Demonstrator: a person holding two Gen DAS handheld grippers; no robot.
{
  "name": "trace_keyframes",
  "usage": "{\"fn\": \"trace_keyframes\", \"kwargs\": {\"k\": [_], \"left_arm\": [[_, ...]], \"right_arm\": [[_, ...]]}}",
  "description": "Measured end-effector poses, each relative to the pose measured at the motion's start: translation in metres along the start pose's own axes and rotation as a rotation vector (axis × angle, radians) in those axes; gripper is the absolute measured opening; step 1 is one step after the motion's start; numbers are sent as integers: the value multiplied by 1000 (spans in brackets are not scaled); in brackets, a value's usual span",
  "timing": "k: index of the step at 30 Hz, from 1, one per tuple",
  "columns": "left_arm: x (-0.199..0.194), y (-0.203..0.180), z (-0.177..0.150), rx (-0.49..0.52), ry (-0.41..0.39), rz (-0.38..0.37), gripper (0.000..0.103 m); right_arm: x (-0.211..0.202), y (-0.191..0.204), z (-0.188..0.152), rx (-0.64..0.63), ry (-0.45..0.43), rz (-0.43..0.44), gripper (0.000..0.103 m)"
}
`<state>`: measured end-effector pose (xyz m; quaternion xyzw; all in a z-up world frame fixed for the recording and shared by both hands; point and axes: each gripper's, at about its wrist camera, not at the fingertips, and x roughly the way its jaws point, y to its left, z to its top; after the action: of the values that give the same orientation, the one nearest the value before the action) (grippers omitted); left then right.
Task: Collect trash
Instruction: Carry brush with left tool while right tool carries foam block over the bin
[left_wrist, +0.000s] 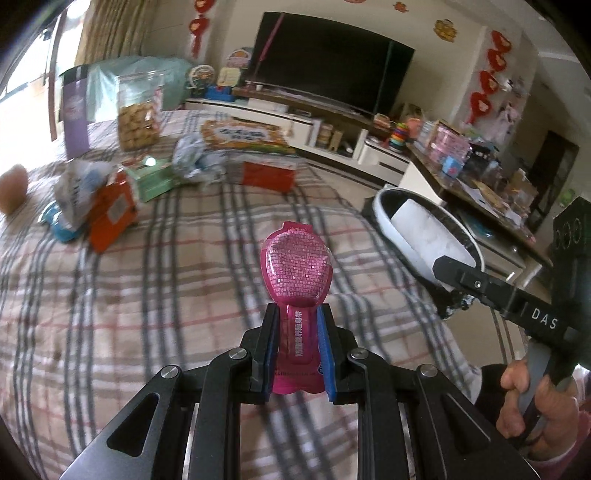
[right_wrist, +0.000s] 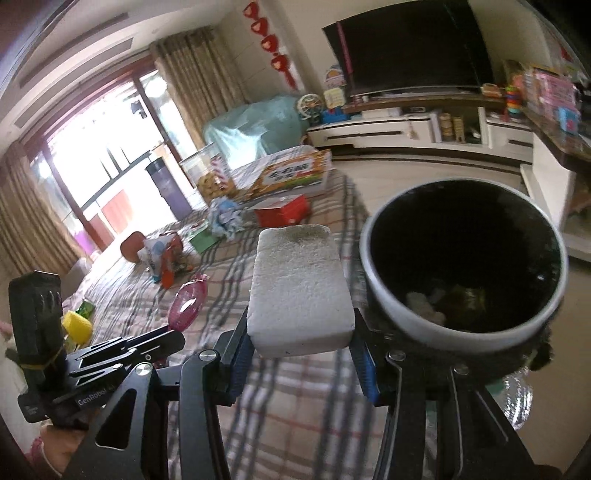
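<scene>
The left gripper (left_wrist: 295, 328), low in the centre of its own view, is clenched on the stem of a magenta spoon-shaped packet (left_wrist: 297, 269); white writing runs down the stem, too small to read. The right gripper (right_wrist: 301, 354) grasps a white sponge-like block (right_wrist: 299, 291) between its blue pads (right_wrist: 242, 363).

In the left wrist view the right tool enters from the lower right with "DAS" printed on its arm, held by a hand (left_wrist: 532, 402); the block there shows inside the outline of the bin (left_wrist: 384, 218). The right wrist view alone looks into that round white-rimmed bin (right_wrist: 376, 273), at the right of the frame: dark inside, with pale crumpled scraps at the bottom. It also shows the left tool at lower left, lettered "GenRobot", with the pink packet (right_wrist: 188, 301) at its tip.

Both views share a plaid cloth (left_wrist: 166, 295). Farther back lie two red boxes (left_wrist: 267, 173) (left_wrist: 112, 214), one green box (left_wrist: 155, 181), a crumpled wrapper (left_wrist: 194, 157), a clear jar of biscuits (left_wrist: 142, 114) and a large printed carton (left_wrist: 245, 136). Only the right view shows a yellow thing (right_wrist: 77, 325) at the left edge. A dark television (left_wrist: 332, 59) stands behind.
</scene>
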<state>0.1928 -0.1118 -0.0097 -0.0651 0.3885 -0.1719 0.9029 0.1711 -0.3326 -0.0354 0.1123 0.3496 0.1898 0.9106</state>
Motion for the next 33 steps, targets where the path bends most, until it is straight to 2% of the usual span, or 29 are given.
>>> {"fn": "trace_keyframes", "kwargs": {"k": [14, 33], "left_arm": [[29, -44, 18, 71, 11, -59, 18], [68, -88, 45, 146, 19, -98, 18]], "right_arm": [[-31, -47, 4, 75, -52, -82, 49], [-41, -95, 18, 123, -63, -141, 49]]}}
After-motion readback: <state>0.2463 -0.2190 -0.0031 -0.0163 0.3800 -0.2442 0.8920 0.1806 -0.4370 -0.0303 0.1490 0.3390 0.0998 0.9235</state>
